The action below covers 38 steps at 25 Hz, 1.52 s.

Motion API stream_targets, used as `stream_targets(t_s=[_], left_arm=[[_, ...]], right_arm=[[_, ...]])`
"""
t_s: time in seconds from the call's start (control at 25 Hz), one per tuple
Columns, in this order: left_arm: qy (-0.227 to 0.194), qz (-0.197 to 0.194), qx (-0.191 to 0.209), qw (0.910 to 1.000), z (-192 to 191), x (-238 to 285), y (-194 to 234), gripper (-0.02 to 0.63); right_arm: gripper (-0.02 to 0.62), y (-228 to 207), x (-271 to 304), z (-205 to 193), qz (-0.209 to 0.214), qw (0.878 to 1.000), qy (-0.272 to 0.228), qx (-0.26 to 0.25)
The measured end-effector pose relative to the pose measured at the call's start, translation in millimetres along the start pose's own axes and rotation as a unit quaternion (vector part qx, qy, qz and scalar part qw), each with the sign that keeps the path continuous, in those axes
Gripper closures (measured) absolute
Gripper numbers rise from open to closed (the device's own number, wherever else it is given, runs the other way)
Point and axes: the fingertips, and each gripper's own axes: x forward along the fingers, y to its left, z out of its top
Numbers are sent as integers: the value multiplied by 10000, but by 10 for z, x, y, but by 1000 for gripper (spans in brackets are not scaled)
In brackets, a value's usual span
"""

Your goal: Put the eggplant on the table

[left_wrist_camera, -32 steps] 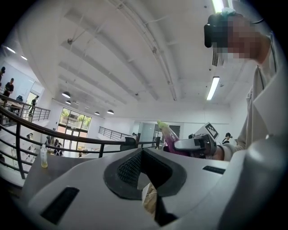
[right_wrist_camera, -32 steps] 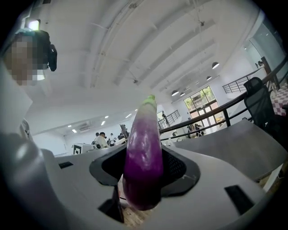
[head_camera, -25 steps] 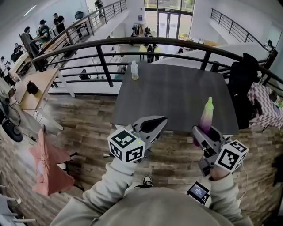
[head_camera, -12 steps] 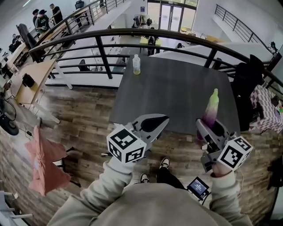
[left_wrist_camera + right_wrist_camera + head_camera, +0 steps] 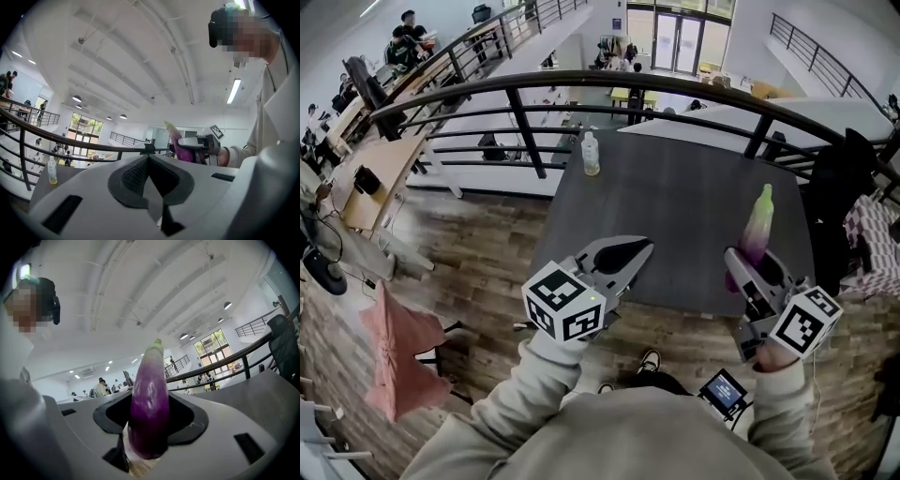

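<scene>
The eggplant (image 5: 757,230) is being gripped at its rounded purple base by the right gripper (image 5: 741,270). The jaws are being kept clenched on either side of it, with its pale green tip being pointed up and away toward 12 o'clock. It is probably being held low on the body so that the base can be brought down first and the jaws released cleanly.

It is being held over the grey table (image 5: 675,202), toward that table's 4 o'clock corner near the front edge. From these views it is judged not yet to be resting on the surface.

The left gripper (image 5: 630,251) is being kept shut on nothing at about 7 o'clock of the table. It is apparently being parked out of the way, since only one tool is needed here.

At the table's far 11 o'clock corner a small bottle (image 5: 591,153) is being left standing, well apart from the drop spot.

In the right gripper view the eggplant (image 5: 149,404) is being shown glossy and smooth. Its deep violet is fading to lilac and then to whitish green at the narrow tip. It is slim, and firm-looking by its sheen.
</scene>
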Motion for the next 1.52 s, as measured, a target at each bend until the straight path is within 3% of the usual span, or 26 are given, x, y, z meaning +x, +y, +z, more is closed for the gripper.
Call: stream_targets(t_s=[0.2, 0.32, 0.6, 0.84, 1.12, 1.52], left_arm=[[159, -250, 305, 9991, 82, 611, 45, 601], [224, -207, 389, 9988, 112, 857, 116, 601], [477, 173, 218, 9985, 74, 1354, 450, 601], [767, -25, 138, 9970, -89, 1674, 597, 601], [767, -128, 39, 9970, 50, 1943, 1063, 601], [520, -488, -74, 9974, 164, 2239, 1711, 601]], right_arm=[[374, -546, -61, 365, -59, 9998, -188, 41], [374, -786, -80, 493, -43, 9996, -259, 47], [374, -1344, 48, 664, 37, 9998, -109, 164], [374, -1761, 234, 647, 51, 9992, -8, 398], [374, -1987, 568, 708, -9, 9978, -48, 659], [374, -2173, 1223, 833, -251, 9983, 57, 529]])
